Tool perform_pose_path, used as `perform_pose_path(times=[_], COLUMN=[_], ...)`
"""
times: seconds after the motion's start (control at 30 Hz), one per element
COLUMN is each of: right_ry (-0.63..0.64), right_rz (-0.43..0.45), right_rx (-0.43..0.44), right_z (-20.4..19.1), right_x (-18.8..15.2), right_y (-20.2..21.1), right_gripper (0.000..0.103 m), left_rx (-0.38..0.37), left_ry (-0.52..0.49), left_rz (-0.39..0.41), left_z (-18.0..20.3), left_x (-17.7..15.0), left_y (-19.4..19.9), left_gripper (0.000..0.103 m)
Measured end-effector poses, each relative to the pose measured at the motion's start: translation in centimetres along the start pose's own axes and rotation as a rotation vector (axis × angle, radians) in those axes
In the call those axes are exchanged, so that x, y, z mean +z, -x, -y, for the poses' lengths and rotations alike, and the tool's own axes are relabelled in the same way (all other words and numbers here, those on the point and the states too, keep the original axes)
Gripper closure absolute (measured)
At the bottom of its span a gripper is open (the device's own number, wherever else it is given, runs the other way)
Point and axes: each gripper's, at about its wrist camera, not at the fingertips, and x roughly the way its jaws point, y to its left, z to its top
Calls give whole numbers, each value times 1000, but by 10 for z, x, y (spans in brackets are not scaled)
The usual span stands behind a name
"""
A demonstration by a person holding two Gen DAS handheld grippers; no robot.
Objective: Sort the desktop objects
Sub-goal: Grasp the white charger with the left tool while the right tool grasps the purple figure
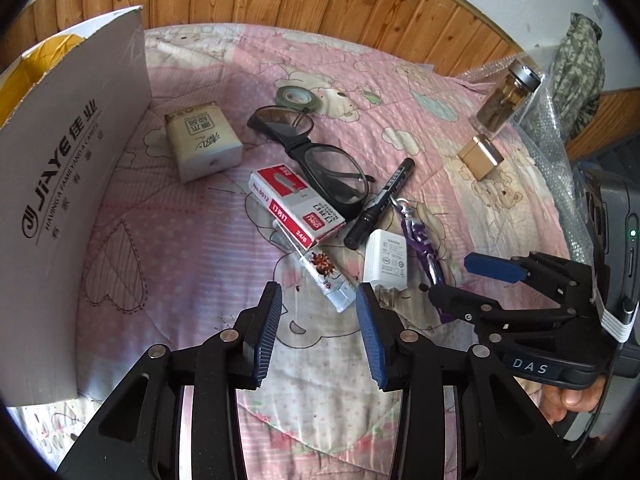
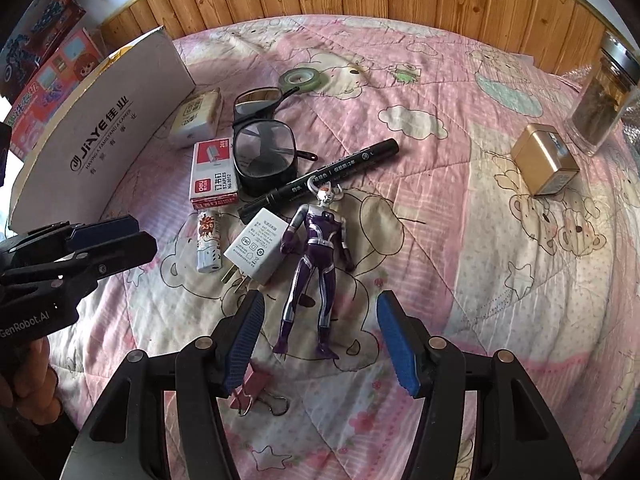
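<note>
Purple action figure (image 2: 316,264) lies flat mid-bed, white charger (image 2: 256,251) touching at its 9 o'clock, black marker (image 2: 320,178) at 12. Right gripper (image 2: 320,344) jaws apart, empty, above its legs. Left gripper (image 1: 318,336) apart, empty, lighter (image 1: 328,280) at its 12.

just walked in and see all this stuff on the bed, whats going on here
A person holds a gripper in each hand over small desk items scattered on a pink quilt. The left gripper hovers near a lighter and a white charger; the right gripper is above a purple figure. Both are open and hold nothing. A cardboard box stands at the left.
</note>
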Motion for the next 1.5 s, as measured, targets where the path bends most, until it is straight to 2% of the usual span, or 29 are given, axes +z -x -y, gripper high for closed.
perform_pose_path(times=[0.07, 0.13, 0.2, 0.27, 0.37, 0.47, 0.57, 0.77, 0.87, 0.9, 1.03, 1.2, 1.5], right_ry=[31, 50, 49, 52, 4, -10, 24, -29, -61, -69, -75, -78, -98], right_rz=[-8, -30, -47, -43, -68, -53, -27, -44, -59, -60, -48, -22, 42], right_rx=[-10, -5, -3, -10, -17, -9, -7, 53, 72, 76, 81, 93, 124], right_z=[-2, -1, 4, 10, 25, 33, 35, 52, 58, 59, 57, 46, 27], right_x=[3, 5, 7, 8, 11, 16, 19, 23, 22, 21, 19, 26, 42], right_y=[-9, -18, -26, -27, -25, -26, -30, -30, -20, -18, -3, 5, 32], right_gripper=[50, 62, 65, 75, 74, 72, 71, 75, 75, 75, 75, 75, 75], left_rx=[-16, -40, -61, -67, -94, -65, -60, -44, -13, -1, -19, 0, 25], left_ry=[-19, -40, -60, -78, -92, -110, -81, -126, -154, -167, -145, -127, -101], left_rz=[7, 17, 23, 27, 10, -13, -55, -27, -6, -1, 1, 26, 75], left_z=[6, 14, 23, 32, 43, 51, 47, 57, 62, 63, 57, 54, 47], left_x=[2, 6, 9, 13, 16, 13, 14, 14, 13, 12, 12, 12, 14], left_y=[-3, -6, -10, -16, -30, -47, -63, -69, -70, -70, -66, -53, -14], left_gripper=[62, 62, 62, 62, 62, 62, 62, 61, 67, 70, 71, 71, 71])
